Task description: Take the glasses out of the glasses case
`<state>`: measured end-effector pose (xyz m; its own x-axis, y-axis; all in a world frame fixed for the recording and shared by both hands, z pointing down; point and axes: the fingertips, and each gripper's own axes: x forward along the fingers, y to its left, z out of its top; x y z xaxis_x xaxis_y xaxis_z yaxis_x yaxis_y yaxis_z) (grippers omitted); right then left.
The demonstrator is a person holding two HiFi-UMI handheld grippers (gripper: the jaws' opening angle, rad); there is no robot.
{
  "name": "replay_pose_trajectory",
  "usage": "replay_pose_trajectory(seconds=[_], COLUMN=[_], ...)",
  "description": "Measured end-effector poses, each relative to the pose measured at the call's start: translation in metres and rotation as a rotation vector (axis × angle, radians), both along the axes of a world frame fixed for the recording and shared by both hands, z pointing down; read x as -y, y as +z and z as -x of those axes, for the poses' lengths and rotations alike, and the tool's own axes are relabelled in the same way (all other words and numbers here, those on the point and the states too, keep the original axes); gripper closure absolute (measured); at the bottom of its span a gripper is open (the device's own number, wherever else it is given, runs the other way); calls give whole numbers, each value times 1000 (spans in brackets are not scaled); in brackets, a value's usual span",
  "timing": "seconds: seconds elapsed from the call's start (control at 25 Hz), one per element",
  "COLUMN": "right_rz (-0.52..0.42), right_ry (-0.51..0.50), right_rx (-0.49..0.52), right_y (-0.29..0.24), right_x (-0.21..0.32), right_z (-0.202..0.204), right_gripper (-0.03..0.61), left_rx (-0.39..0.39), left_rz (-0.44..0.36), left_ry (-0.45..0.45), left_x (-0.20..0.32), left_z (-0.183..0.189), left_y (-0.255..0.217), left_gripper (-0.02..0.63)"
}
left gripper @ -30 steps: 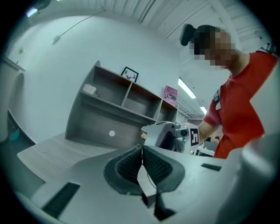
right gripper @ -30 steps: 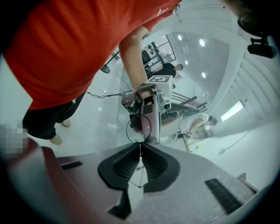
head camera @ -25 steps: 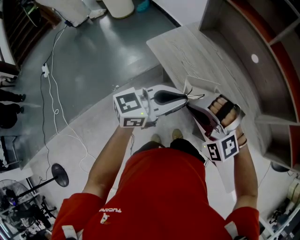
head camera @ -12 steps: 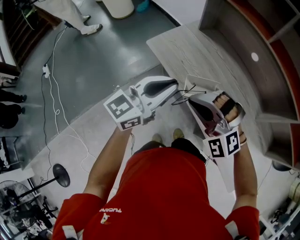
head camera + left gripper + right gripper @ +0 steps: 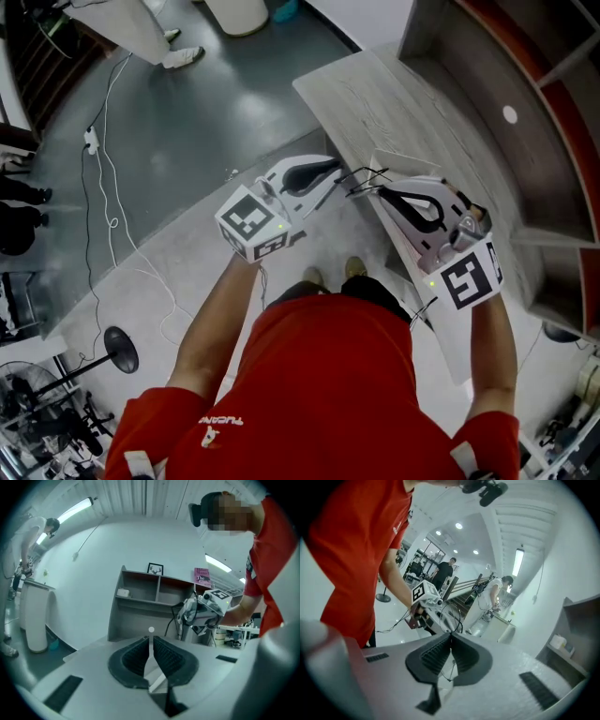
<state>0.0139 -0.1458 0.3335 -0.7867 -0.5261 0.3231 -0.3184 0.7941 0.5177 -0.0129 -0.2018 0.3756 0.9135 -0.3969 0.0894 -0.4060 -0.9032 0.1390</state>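
the right gripper [image 5: 379,192] is pinched narrow on the thin wire glasses [image 5: 362,178], held in the air just off the tabletop's [image 5: 375,103] near edge. the left gripper [image 5: 338,174] has its jaws pressed together at the glasses' other end. the white glasses case [image 5: 401,162] sits at that same edge.

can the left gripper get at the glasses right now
Probably yes: the right gripper pinches the glasses in mid-air just off the left gripper, nothing between. The left's jaws are shut, though, and would have to open first.

Robotics lab: power strip [image 5: 91,141], stand [image 5: 120,349], tube lights [image 5: 77,509], shelving [image 5: 140,592].
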Motion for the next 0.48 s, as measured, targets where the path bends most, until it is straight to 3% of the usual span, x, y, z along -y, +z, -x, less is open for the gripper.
replay_pose_trajectory(seconds=[0.24,0.44,0.48], right_rz=[140,187,191], right_ry=[-42,-67,-72], right_rx=[144,167,168], right_y=[-18,-18,-18], right_x=[-1,-4,-5], right_z=[9,10,10], right_gripper=[565,565,565], left_rx=[-75,-155,-165], left_rz=[-42,-26,-11], left_ry=[65,87,105], left_x=[-16,-18,-19], left_z=[-15,-18,-19], left_y=[-19,-31,-32], left_gripper=[600,598,573])
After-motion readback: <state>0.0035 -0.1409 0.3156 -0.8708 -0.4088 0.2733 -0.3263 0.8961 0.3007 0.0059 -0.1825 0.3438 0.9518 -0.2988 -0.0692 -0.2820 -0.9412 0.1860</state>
